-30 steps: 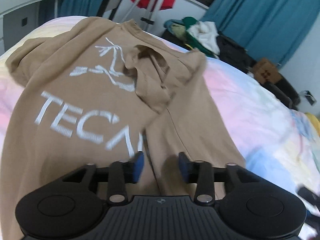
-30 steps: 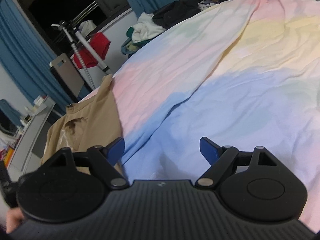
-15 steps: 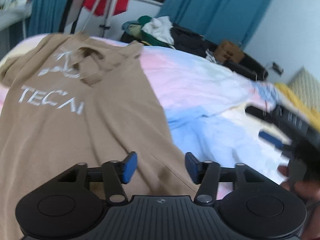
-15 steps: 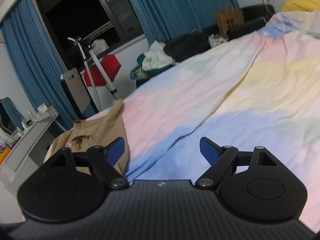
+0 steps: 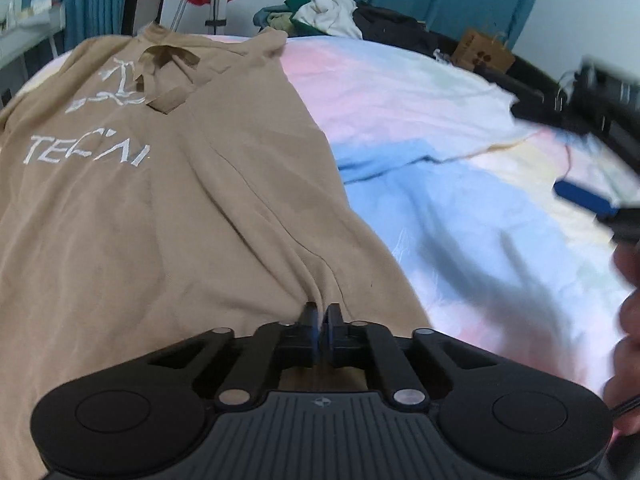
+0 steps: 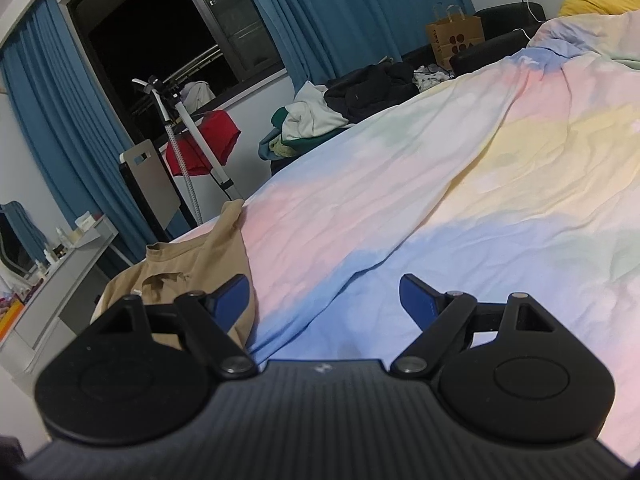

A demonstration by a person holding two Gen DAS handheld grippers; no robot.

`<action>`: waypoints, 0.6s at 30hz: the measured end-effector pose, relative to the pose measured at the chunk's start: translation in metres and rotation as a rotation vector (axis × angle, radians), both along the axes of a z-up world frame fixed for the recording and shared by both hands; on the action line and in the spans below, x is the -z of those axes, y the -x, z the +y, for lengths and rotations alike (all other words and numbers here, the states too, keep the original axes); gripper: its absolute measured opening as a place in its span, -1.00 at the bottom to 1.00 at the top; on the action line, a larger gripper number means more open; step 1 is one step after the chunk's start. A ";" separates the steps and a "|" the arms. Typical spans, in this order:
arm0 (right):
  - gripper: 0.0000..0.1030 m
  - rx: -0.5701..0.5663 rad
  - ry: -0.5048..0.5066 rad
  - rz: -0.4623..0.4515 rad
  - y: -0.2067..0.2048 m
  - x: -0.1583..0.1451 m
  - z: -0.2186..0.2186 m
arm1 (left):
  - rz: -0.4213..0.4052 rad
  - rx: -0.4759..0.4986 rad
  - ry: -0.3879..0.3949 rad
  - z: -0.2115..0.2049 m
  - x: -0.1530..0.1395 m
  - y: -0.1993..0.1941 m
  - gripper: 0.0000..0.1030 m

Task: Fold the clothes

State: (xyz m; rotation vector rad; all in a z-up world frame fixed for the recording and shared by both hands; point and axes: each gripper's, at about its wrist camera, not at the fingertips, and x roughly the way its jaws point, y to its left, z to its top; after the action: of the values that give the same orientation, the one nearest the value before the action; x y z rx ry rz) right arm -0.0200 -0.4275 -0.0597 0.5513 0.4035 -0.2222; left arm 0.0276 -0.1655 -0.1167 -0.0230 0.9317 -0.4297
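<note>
Tan T-shirt (image 5: 132, 208) with white lettering, spread flat on the left part of a pastel bedsheet (image 5: 460, 184), collar toward the far edge. Near hem pinched into a ridge by the left gripper (image 5: 320, 316), fingers clenched on the fabric. Right gripper (image 6: 326, 296) released, fingers spread wide over bare sheet, just right of the shirt's edge. Beyond the bed: blue curtains (image 6: 360, 12), a pile of clothes (image 6: 312, 120), a paper bag (image 6: 456, 38).

We note the left gripper (image 5: 320, 314) and right gripper (image 6: 325, 294): black ribbed housings, round caps, silver pivot screws, blue finger pads (image 6: 230, 295); bare skin at edge.
</note>
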 end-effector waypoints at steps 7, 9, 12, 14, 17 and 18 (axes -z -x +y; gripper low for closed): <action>0.62 -0.017 0.008 -0.013 0.001 0.001 0.005 | 0.074 -0.011 0.163 0.062 -0.046 -0.013 -0.95; 0.62 -0.038 -0.001 -0.015 -0.001 0.002 0.008 | 0.094 -0.036 0.164 0.084 -0.048 -0.015 -0.95; 0.62 -0.096 -0.016 -0.008 -0.007 0.005 0.015 | 0.107 -0.087 0.112 0.113 -0.040 -0.021 -0.95; 0.62 -0.156 -0.034 -0.003 -0.012 0.007 0.021 | 0.133 -0.097 0.079 0.124 -0.027 -0.025 -0.95; 0.62 -0.276 -0.039 -0.007 -0.017 0.007 0.039 | 0.153 -0.098 0.048 0.132 -0.008 -0.029 -0.94; 0.62 -0.319 -0.039 -0.009 -0.018 0.007 0.046 | 0.159 -0.099 0.045 0.134 -0.002 -0.029 -0.94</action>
State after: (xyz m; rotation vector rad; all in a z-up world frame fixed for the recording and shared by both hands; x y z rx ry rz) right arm -0.0016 -0.3812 -0.0669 0.5179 0.4817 0.0944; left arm 0.0570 -0.0316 -0.1142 -0.1451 1.0722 -0.3608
